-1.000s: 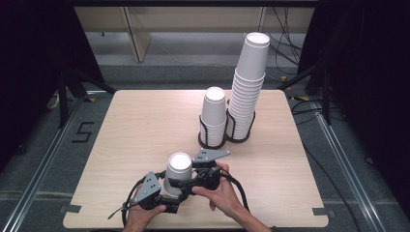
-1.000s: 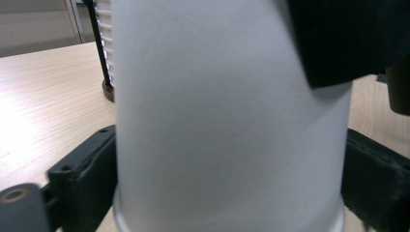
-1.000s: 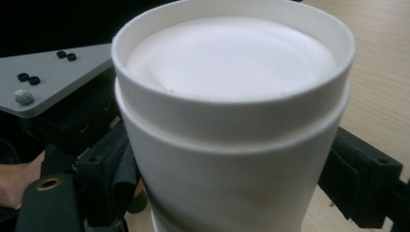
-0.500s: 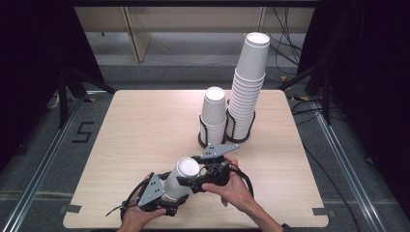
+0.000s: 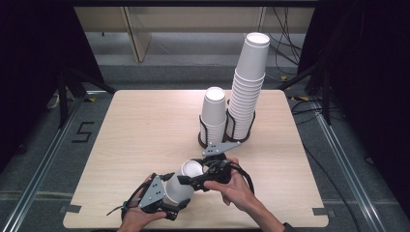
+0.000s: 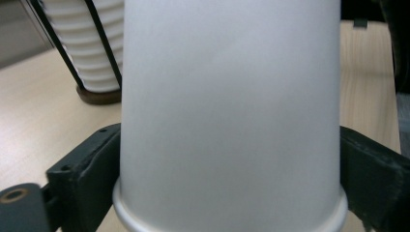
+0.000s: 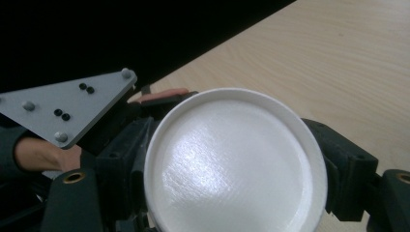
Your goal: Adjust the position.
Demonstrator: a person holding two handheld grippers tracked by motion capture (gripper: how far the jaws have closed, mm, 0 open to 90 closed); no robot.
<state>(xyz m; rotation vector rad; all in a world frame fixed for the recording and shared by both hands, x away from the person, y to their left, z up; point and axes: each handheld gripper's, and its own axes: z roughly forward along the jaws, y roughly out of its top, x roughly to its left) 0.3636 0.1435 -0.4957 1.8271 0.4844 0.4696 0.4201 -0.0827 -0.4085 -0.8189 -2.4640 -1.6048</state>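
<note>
We tip the paper cup (image 5: 181,183) over: a second ago it stood upright between the grippers, now it leans, long axis slanted, open mouth up toward the cup holder (image 5: 225,137) at the table's (image 5: 145,125) far side. It hangs over the near edge, well short of that holder. The left gripper (image 5: 170,205), whose jaws have just been opening, brackets the cup's body; the right gripper (image 5: 196,180) pinches near the rim. We judge a handover is underway.

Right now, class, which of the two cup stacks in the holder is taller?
The right-hand stack, leaning and towering well above the short stack beside it in the black holder.
</note>
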